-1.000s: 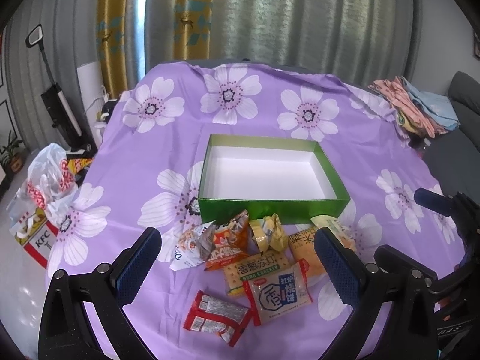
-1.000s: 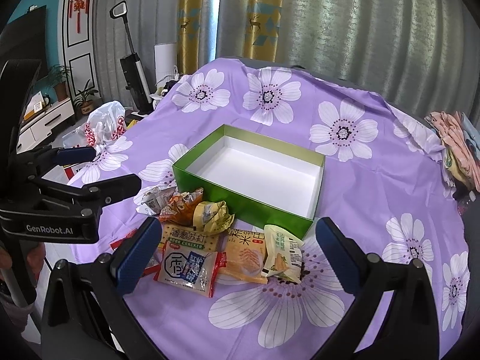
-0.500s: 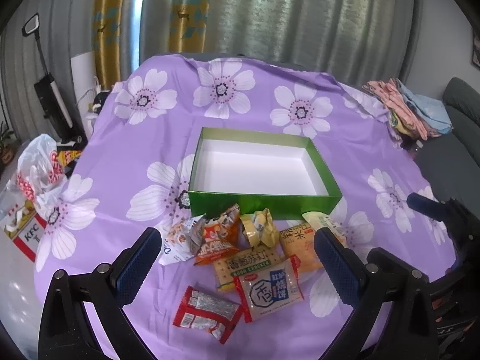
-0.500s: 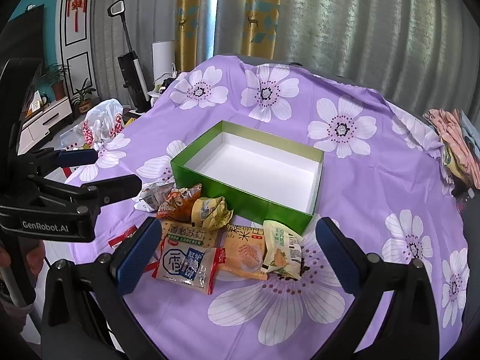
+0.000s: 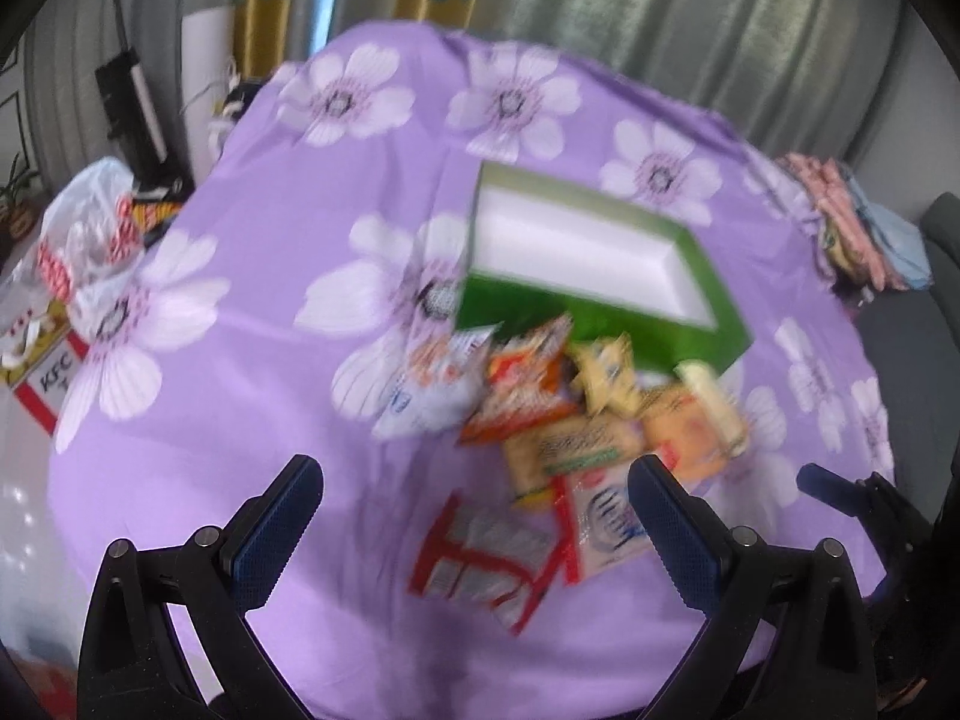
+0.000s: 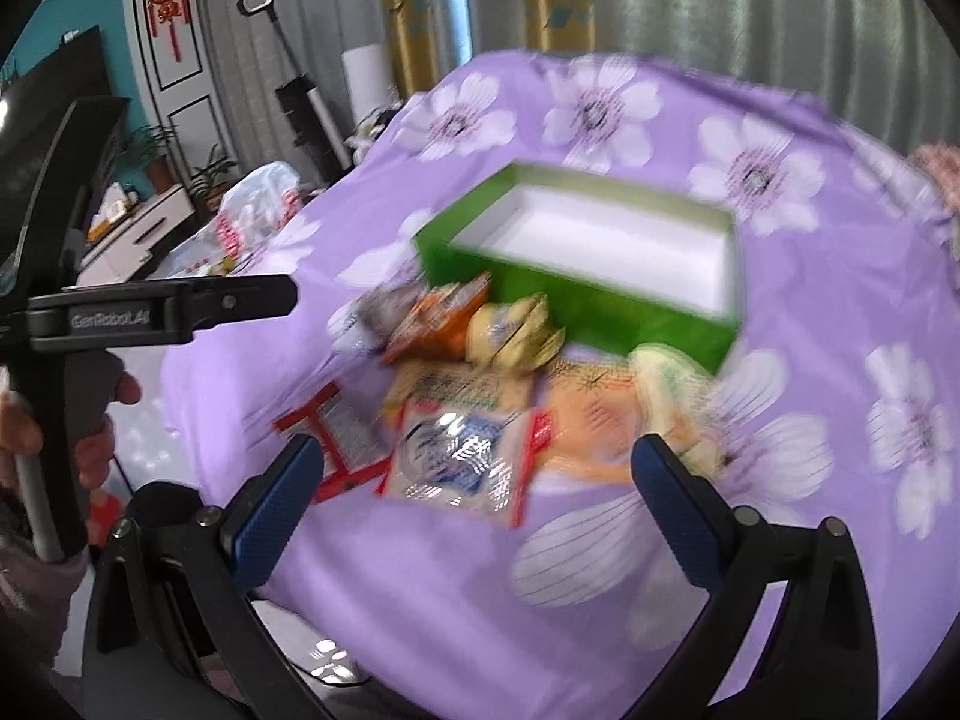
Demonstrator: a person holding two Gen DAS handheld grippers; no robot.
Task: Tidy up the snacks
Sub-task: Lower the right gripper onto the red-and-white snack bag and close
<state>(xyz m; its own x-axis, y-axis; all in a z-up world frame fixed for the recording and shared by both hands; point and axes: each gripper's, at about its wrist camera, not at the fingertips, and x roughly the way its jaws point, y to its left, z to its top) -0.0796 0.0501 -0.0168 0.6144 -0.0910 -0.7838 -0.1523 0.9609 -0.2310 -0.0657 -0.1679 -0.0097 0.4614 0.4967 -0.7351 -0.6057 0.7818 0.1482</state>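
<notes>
Snack packets (image 5: 576, 444) heaped before green box (image 5: 708, 330), ahead of both tools, left tool (image 5: 474, 516) and right tool (image 6: 474, 492) spread apart, empty

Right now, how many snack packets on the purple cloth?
8, all loose in front of the green cardboard box. Back row: silver-white, orange, yellow. Middle: tan cracker, orange, pale green. Front: red, white-blue. Blurred; overlaps may hide more.

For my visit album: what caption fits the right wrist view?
Open right gripper hovering before a pile of snack packets beside an empty green box on a purple flowered tablecloth.
</notes>
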